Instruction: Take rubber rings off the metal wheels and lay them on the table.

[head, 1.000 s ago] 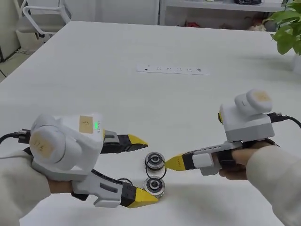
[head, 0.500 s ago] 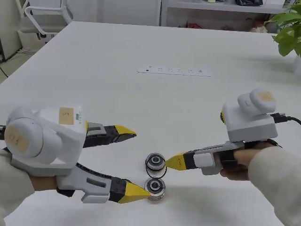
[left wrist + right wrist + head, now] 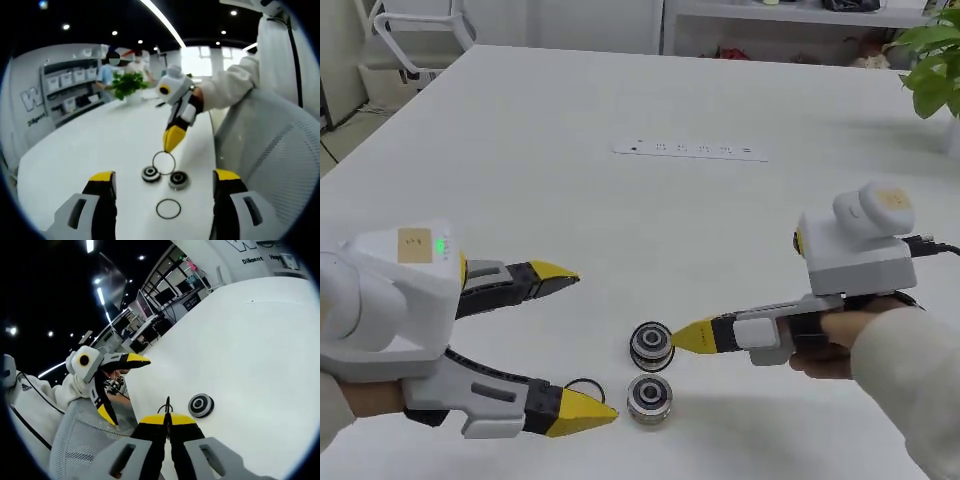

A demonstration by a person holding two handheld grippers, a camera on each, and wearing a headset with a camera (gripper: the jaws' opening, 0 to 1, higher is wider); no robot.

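White table (image 3: pixel 620 220), two small metal wheels close together near the front edge, not quite touching: far wheel (image 3: pixel 651 342), near wheel (image 3: pixel 649 395). Right gripper (image 3: pixel 682 337) comes in from the right, held low, jaws pressed together with the yellow tips right beside the far wheel. The left gripper view shows what it has: a thin black ring, the held ring (image 3: pixel 164 162), pinched at its top edge by the right gripper (image 3: pixel 172 141) and standing upright, its lower edge down between the far wheel (image 3: pixel 151 174) and the near wheel (image 3: pixel 178 180); cannot tell whether it is fully clear of either wheel. In the right gripper view the right gripper (image 3: pixel 167 418) has no gap between its jaws, the held ring (image 3: pixel 167 405) shows as a dark sliver rising from the tips, and one wheel lies just beside them on the right. Left gripper (image 3: pixel 573 341) sits left of the wheels, jaws spread wide, nothing between them. A second ring, the loose ring (image 3: pixel 582 387), lies flat on the table beside the near wheel, close to the left gripper's lower tip; in the left gripper view the loose ring (image 3: pixel 168 208) lies between the spread jaws of the left gripper (image 3: pixel 165 176), touching neither. Power strip (image 3: pixel 688 150) lies further back on the table, well apart; plant (image 3: pixel 930 60) at the far right corner
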